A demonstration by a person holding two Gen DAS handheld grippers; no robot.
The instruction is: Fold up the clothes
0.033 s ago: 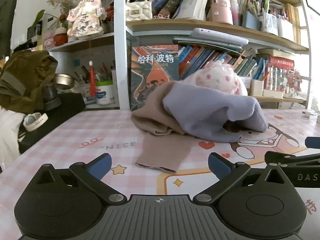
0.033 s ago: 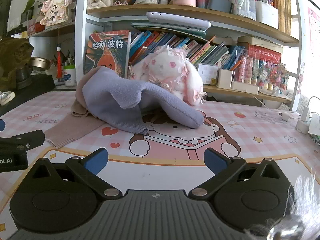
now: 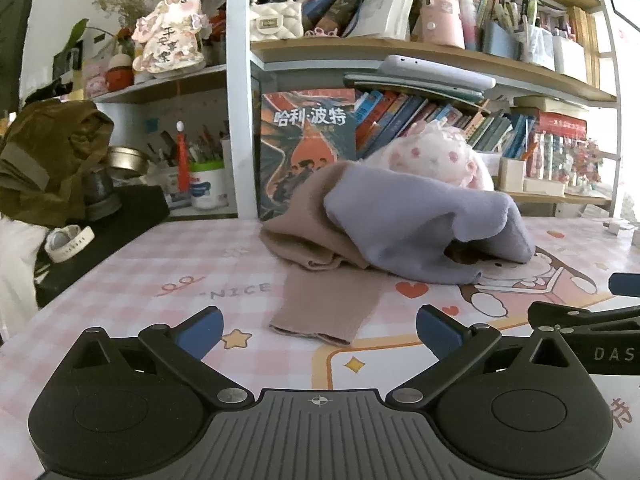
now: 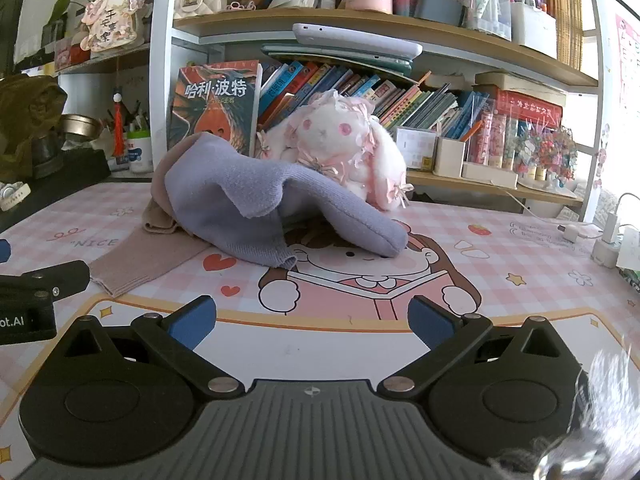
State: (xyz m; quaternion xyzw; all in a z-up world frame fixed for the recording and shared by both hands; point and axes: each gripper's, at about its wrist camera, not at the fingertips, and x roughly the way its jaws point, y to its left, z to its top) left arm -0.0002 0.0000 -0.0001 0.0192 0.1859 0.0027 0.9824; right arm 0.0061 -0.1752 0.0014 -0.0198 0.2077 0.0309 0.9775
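Observation:
A lilac knit garment (image 3: 424, 232) lies crumpled over a beige knit garment (image 3: 324, 292) on the pink checked table mat (image 3: 160, 276). The beige sleeve stretches toward me. My left gripper (image 3: 318, 330) is open and empty, just short of the beige cuff. My right gripper (image 4: 312, 320) is open and empty, a short way in front of the lilac garment (image 4: 240, 208); the beige sleeve (image 4: 148, 256) lies to its left. Each gripper's body shows at the edge of the other's view.
A pink-and-white plush rabbit (image 4: 340, 148) sits right behind the clothes. A bookshelf (image 3: 400, 52) with an upright book (image 3: 308, 152) lines the back. An olive bag (image 3: 44, 160) and black box stand left; chargers and cables (image 4: 604, 236) lie at right.

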